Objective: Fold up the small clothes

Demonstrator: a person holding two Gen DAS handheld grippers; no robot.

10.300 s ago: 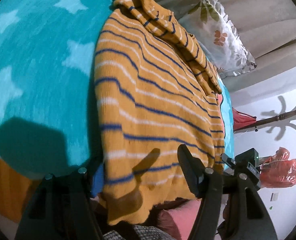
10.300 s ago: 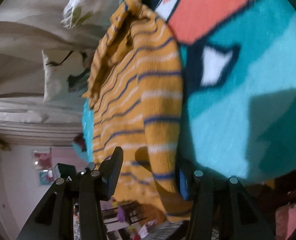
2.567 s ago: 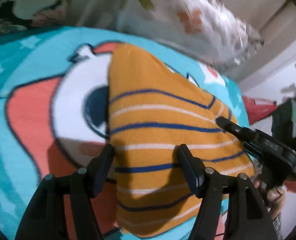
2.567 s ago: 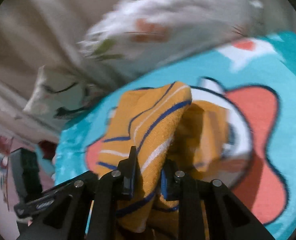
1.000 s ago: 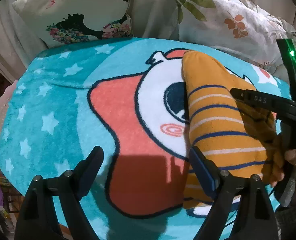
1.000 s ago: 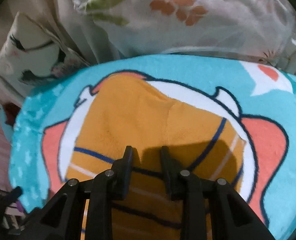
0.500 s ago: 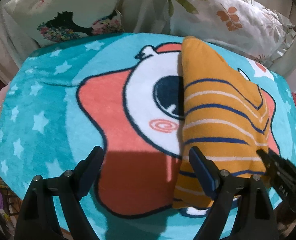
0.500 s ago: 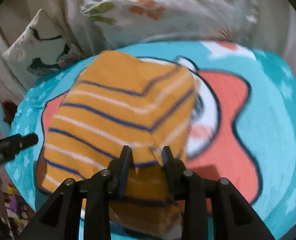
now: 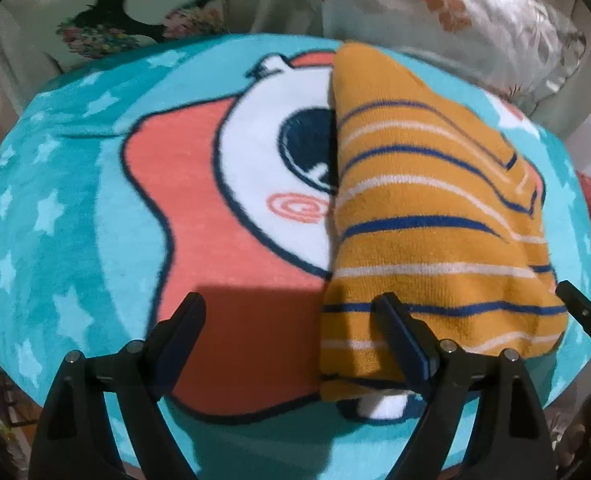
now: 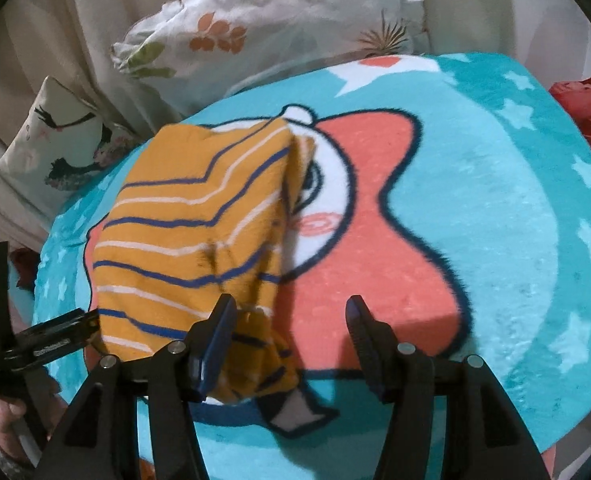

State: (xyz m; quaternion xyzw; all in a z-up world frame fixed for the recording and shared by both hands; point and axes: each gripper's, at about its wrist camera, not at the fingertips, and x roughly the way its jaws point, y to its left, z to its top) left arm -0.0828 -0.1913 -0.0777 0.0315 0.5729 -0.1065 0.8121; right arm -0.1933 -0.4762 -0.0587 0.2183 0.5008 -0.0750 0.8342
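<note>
A small knitted sweater (image 9: 427, 216), mustard with thin navy and white stripes, is seen folded into a thick, roughly wedge-shaped bundle. It lies on a plush teal blanket (image 9: 55, 208) printed with pale stars and a coral star-shaped cartoon figure with a white face; the bundle covers the right half of that face in the left wrist view. Ribbed knit texture is visible on the sweater's near edge, where the layers are stacked and slightly splayed.

The left claw (image 9: 291, 320) is held wide open, nothing between its black fingers; the right-hand finger is seen against the sweater's near edge, contact not determinable. The right claw (image 10: 291, 320) is likewise spread open and empty, its left-hand finger just beside the bundle's frayed near corner (image 10: 255, 320).

Two pillows are propped behind the blanket: a white one with orange and green leaf print (image 10: 255, 28), satin-like and wrinkled, and a cream one bearing a dark silhouette figure (image 9: 131, 28).
</note>
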